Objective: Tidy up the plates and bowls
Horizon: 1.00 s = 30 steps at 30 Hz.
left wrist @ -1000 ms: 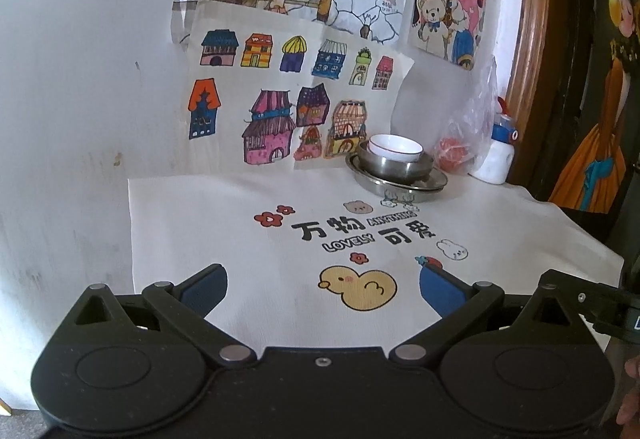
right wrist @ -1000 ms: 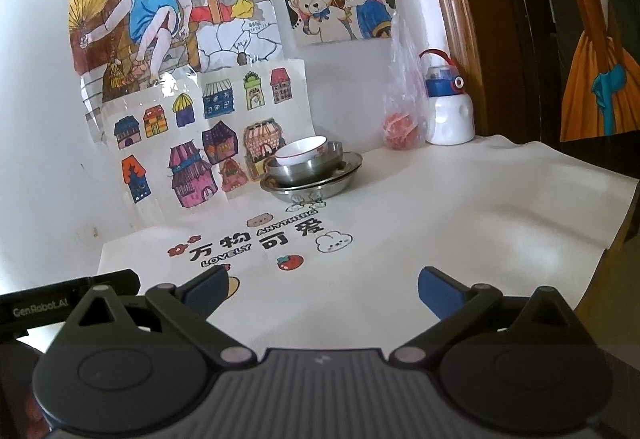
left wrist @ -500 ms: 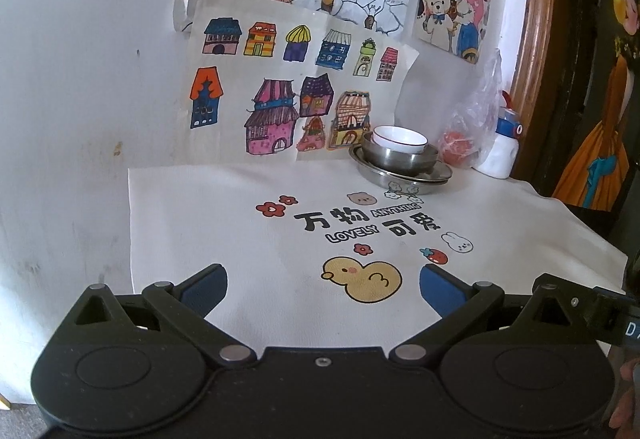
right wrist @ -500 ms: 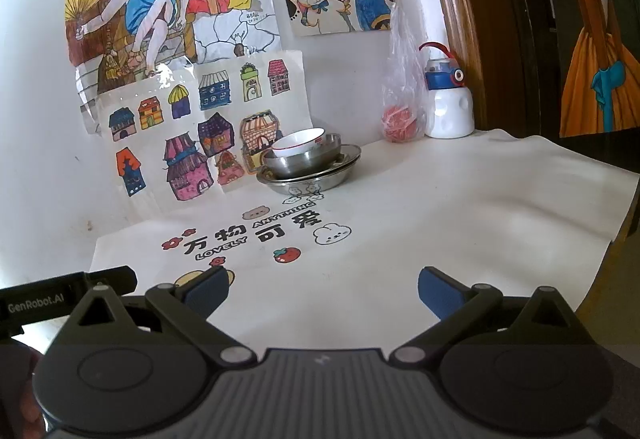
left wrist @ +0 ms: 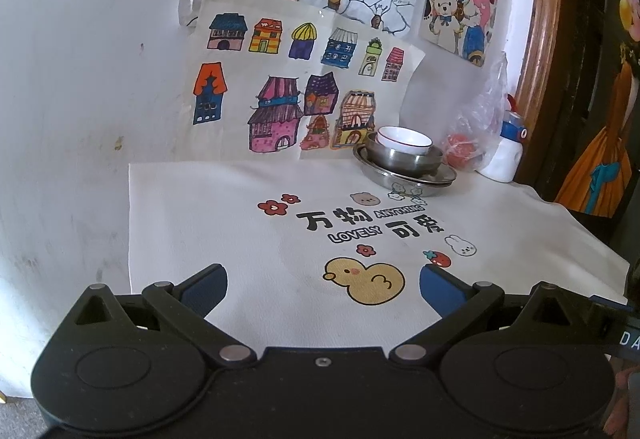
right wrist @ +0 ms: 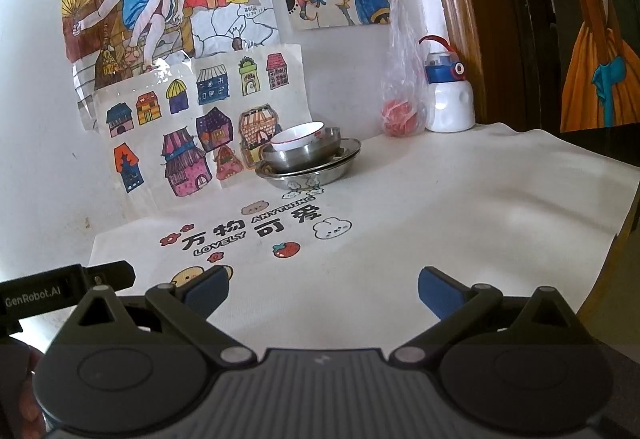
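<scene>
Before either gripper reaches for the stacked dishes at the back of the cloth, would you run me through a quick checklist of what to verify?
1. Left gripper jaws open and empty: ok.
2. Right gripper jaws open and empty: ok.
3. Path over the cloth to the stack free of objects: ok.
4. Stack order, white bowl in the steel bowl, on the steel plates: ok.
5. White bowl sits level: not ok, it looks tilted in the right wrist view.
6. Room beside the stack, with the plastic bag and the bottle nearby: cannot tell.
</scene>
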Each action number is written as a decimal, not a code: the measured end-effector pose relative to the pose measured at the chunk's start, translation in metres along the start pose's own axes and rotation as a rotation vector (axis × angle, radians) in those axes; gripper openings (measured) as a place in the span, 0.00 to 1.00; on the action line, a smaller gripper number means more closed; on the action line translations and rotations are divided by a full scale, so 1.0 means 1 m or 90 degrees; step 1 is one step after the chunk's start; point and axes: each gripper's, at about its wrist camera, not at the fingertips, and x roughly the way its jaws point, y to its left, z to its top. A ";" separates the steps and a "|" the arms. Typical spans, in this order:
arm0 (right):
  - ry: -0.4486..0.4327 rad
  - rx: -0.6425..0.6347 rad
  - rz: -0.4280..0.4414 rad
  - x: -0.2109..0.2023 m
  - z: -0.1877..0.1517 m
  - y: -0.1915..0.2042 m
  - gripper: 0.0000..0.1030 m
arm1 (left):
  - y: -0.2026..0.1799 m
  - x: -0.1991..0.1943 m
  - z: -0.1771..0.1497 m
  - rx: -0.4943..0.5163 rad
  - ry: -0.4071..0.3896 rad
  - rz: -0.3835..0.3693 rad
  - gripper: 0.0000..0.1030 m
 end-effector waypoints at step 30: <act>0.001 0.001 -0.001 0.000 -0.001 0.001 1.00 | 0.001 0.000 -0.002 -0.008 0.001 0.004 0.99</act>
